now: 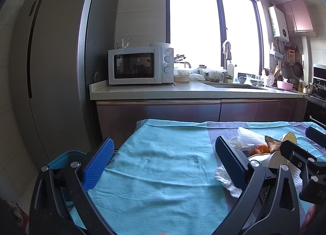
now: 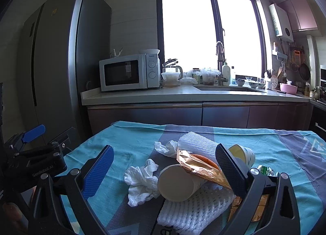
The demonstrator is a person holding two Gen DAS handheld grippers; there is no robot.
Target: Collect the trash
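My left gripper (image 1: 163, 165) stands wide open over a bare stretch of the teal cloth (image 1: 159, 174), its blue-padded fingers (image 1: 97, 165) holding nothing. My right gripper (image 2: 163, 171) is also spread wide, empty, hovering just above the pile of trash on the same cloth.

The trash lies between and ahead of the right jaws: a paper cup (image 2: 176, 183) on its side with its mouth toward me, resting on a white foam net sleeve (image 2: 193, 208). A crumpled tissue (image 2: 142, 182) lies touching the cup's left side, and a smaller tissue wad (image 2: 166, 147) sits further back. A brown snack wrapper (image 2: 200, 168) leans across the cup's top; its print is too blurred to read. Behind it is a second foam sleeve (image 2: 195, 141), and a second cup (image 2: 243, 153) is tipped over behind my right finger. A green scrap (image 2: 264, 169) peeks out beside that finger; I cannot read it.

On the other gripper's body (image 2: 38, 165), at the left edge of the right view, I read "GenRobot.AI". On the counter (image 2: 183, 94) stands a white microwave (image 2: 128, 73) with small lettering above its dials that looks like "Galanz". A blue bin (image 1: 65, 159) sits below the table's left edge.
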